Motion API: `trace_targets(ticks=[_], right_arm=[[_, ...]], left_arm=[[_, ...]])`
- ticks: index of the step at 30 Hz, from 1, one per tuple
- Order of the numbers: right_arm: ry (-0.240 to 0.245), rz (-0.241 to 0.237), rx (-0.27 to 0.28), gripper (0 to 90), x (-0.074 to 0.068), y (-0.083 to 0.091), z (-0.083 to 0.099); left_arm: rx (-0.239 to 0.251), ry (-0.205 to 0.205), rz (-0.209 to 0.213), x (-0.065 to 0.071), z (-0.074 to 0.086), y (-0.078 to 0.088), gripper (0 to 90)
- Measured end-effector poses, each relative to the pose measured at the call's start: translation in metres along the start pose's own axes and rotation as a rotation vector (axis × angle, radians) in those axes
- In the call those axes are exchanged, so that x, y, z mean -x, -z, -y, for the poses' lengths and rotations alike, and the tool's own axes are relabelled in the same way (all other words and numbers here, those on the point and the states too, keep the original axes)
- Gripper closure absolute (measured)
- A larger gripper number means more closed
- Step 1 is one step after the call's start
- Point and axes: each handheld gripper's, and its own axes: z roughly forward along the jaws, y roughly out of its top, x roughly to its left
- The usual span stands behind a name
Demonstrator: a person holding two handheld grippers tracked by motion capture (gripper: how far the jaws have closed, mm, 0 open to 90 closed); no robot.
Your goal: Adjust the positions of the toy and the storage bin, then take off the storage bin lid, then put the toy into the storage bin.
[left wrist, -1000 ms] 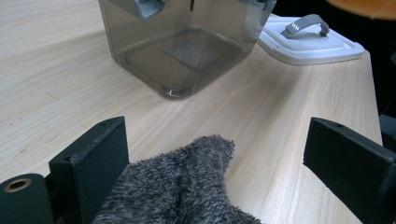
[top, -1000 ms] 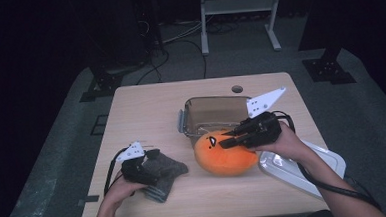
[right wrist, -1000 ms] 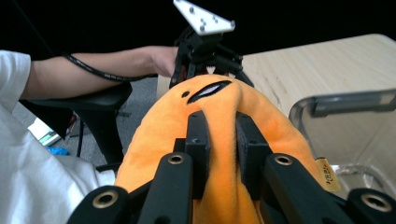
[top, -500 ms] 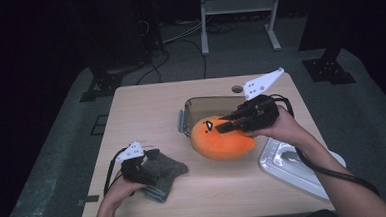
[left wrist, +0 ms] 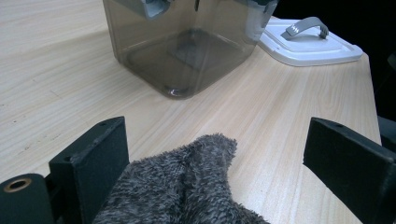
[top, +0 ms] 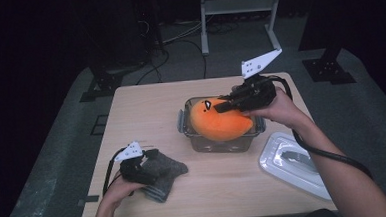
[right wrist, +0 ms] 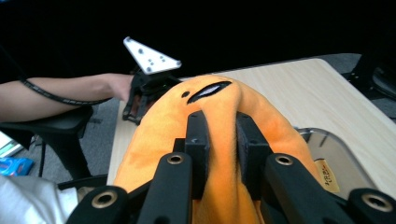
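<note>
Two fingers of the right gripper (top: 222,106) pinch a fold of the orange plush (top: 221,123), which hangs over the clear container (top: 223,143), long axis across its mouth. Right wrist is raised, angled down. Left gripper (left wrist: 215,154) rests released around the grey cloth (left wrist: 187,186) on the desk (top: 146,111).

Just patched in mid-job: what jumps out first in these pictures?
The orange plush toy, pinched in the right gripper, hangs over the clear container at mid-table. Near the table's left front, the left gripper sits open around a grey fuzzy cloth; the white lid lies at the right.
</note>
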Motion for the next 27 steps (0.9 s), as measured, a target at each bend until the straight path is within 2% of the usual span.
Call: trace_targets(ticks=[12,18,27], right_arm=[[-0.025,0.016,0.007,77.2,0.016,-0.004,-0.001],[-0.021,0.018,0.004,77.1,0.02,-0.006,-0.001],[-0.031,0.038,0.001,77.1,0.034,-0.007,-0.001]], left_arm=[[-0.004,-0.005,0.007,0.002,-0.001,-0.001,5.9],[-0.011,-0.004,0.012,0.003,0.001,-0.002,5.9],[-0.013,-0.004,0.015,0.002,0.001,-0.003,5.9]])
